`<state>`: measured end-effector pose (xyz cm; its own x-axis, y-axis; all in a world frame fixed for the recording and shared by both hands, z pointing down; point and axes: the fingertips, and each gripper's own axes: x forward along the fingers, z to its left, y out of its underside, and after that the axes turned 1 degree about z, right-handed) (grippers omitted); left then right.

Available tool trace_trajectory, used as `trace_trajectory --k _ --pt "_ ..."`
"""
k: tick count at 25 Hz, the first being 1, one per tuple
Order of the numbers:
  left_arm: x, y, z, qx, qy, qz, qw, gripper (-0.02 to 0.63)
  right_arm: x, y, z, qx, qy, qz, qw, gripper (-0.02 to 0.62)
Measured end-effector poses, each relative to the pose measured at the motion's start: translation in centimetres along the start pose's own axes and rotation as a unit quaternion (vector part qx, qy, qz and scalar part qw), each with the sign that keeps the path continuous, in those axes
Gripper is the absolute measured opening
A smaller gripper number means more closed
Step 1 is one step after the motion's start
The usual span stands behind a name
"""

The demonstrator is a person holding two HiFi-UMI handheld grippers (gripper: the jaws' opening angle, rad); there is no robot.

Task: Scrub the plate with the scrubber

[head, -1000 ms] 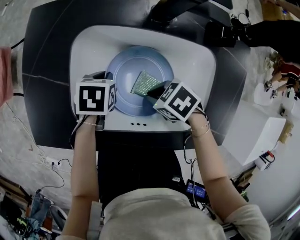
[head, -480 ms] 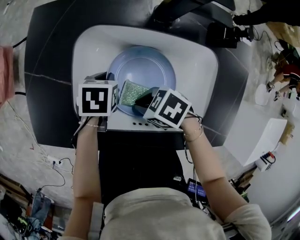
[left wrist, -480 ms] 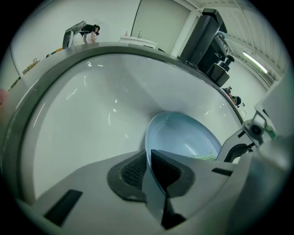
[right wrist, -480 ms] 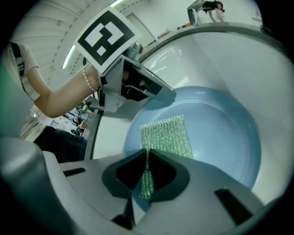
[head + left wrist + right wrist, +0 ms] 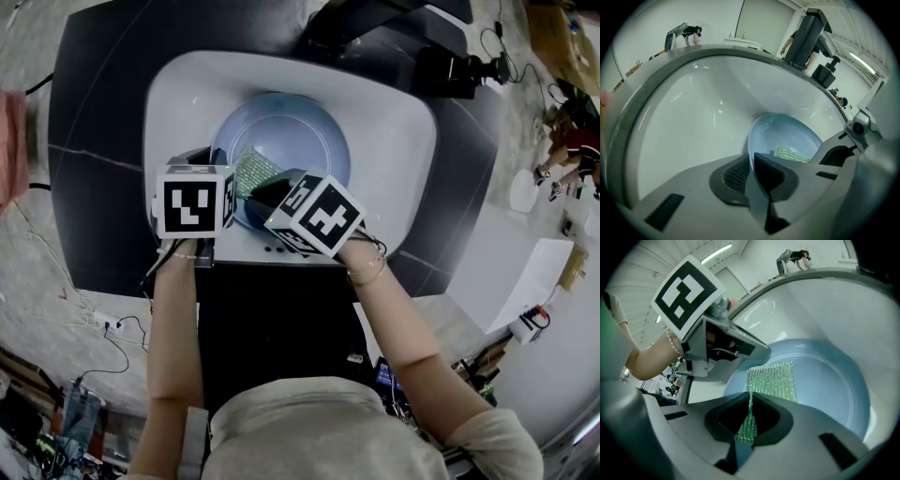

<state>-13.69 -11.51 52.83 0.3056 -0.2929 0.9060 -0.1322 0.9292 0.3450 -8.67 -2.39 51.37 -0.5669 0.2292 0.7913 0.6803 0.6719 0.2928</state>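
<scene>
A pale blue plate lies in the white sink. My left gripper is shut on the plate's left rim, one pad on each face. My right gripper is shut on a glittery green scrubber, which lies flat against the plate's near-left inner side. In the right gripper view the scrubber runs from between the jaws out onto the plate, close under the left gripper's body. The left gripper view shows the scrubber resting inside the plate's bowl.
A black faucet stands at the sink's far side, seen also as a dark faucet. The sink sits in a dark counter. Overflow holes mark the near sink rim. White objects lie off to the right.
My right gripper has dragged the scrubber leftward and nearer across the plate, from its middle to its near-left side beside the left gripper. The left gripper has kept its hold on the rim.
</scene>
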Motion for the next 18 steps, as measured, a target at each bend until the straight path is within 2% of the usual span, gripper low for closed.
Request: trace_trajectory --k 7,18 --pt "-0.1 0.1 -0.1 0.001 0.002 0.0 1.0 0.048 0.5 -1.5 -1.5 0.018 0.016 -0.029 0.999 0.031" --pt "-0.2 -0.1 -0.2 0.008 0.006 0.001 0.9999 0.048 0.1 -2.0 -3.9 -0.042 0.006 -0.009 0.999 0.029"
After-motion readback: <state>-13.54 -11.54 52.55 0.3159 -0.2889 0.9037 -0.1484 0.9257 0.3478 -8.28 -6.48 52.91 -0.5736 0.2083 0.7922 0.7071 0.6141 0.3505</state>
